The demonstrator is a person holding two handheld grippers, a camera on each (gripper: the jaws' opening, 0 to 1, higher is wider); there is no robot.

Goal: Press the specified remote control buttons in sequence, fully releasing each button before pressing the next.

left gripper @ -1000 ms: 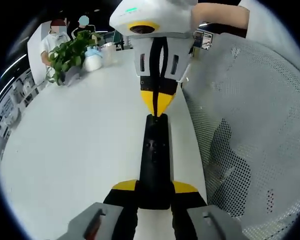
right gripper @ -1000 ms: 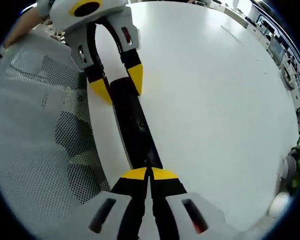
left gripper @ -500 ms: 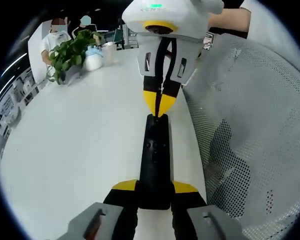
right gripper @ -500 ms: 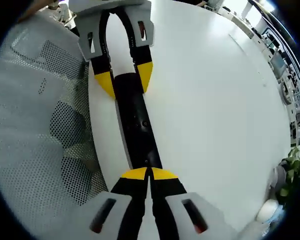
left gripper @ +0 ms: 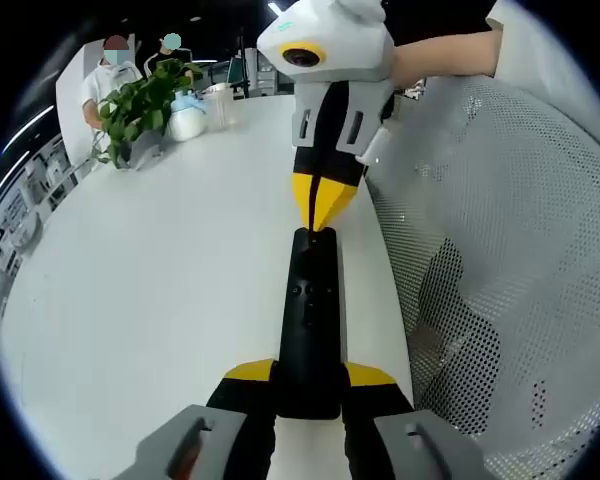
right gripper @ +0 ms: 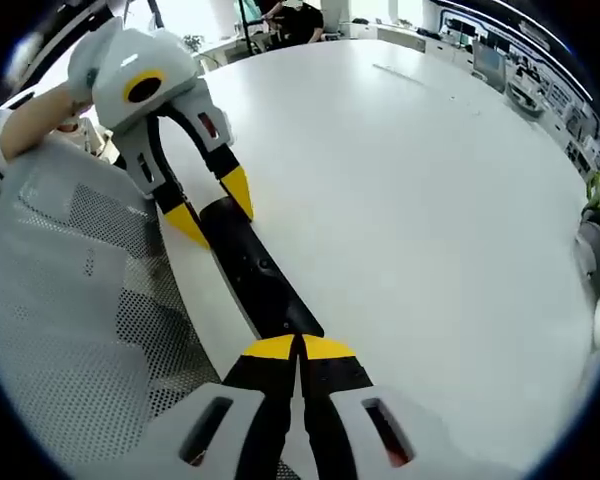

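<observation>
Tilting sideways since half a second ago, the right gripper (left gripper: 320, 212) now leans over the far end of the remote control (left gripper: 311, 320), its yellow tips pressed together into one point where a sliver of gap showed between them before. In the right gripper view the scene has swung too: the remote (right gripper: 250, 272) runs off on a slant rather than straight ahead, which is the camera rolling with the hand, not the remote sliding.

That black remote lies flat on the white table (left gripper: 150, 290), close to the table edge, beside the perforated back of a white chair (left gripper: 500, 260). The left gripper (left gripper: 310, 378) pinches the remote's near end, one yellow tip on each long side; in the right gripper view the same gripper (right gripper: 212, 205) straddles that end. The hold looks meant to pin the remote so it cannot skate when a button is pushed.

The right gripper's shut tips make a narrow stylus suited to single keys. They meet the remote's top end, though whether they press a button or merely rest on the casing cannot be told. Small buttons show midway along the body, untouched.

A potted plant (left gripper: 140, 105) and a white jug (left gripper: 187, 118) stand well apart at the far side.
</observation>
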